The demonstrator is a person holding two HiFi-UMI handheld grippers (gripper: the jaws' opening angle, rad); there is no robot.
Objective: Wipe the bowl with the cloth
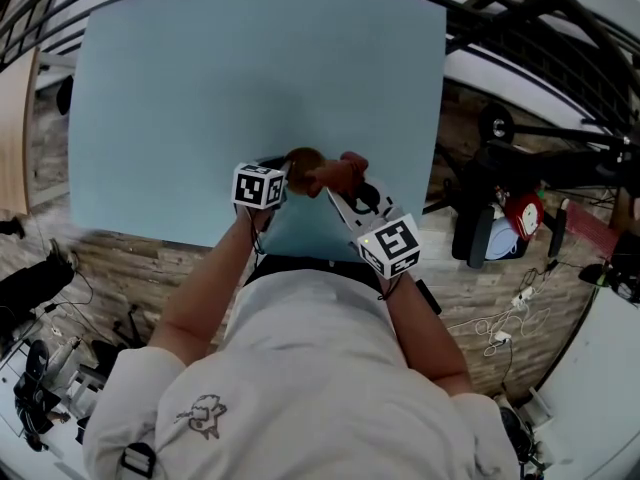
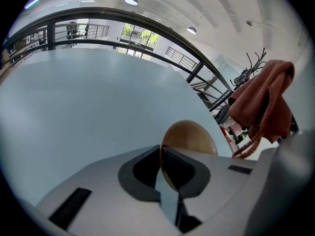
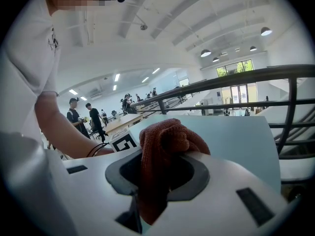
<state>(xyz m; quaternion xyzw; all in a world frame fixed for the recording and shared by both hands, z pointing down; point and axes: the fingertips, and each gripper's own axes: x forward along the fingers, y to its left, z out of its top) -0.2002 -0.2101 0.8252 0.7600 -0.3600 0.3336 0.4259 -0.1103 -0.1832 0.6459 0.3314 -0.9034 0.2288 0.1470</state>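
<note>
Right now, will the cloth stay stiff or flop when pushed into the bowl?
Probably floppy: the cloth bunches and droops over the right gripper, with a strand dangling in the left gripper view. Its looped weave should grip rather than slide. It looks light, so it likely won't shift the bowl.

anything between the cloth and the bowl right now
Nothing visible. The right gripper holds the cloth up beside the bowl, whose rim the left gripper clamps. The left gripper view shows only a bare gap between them.
</note>
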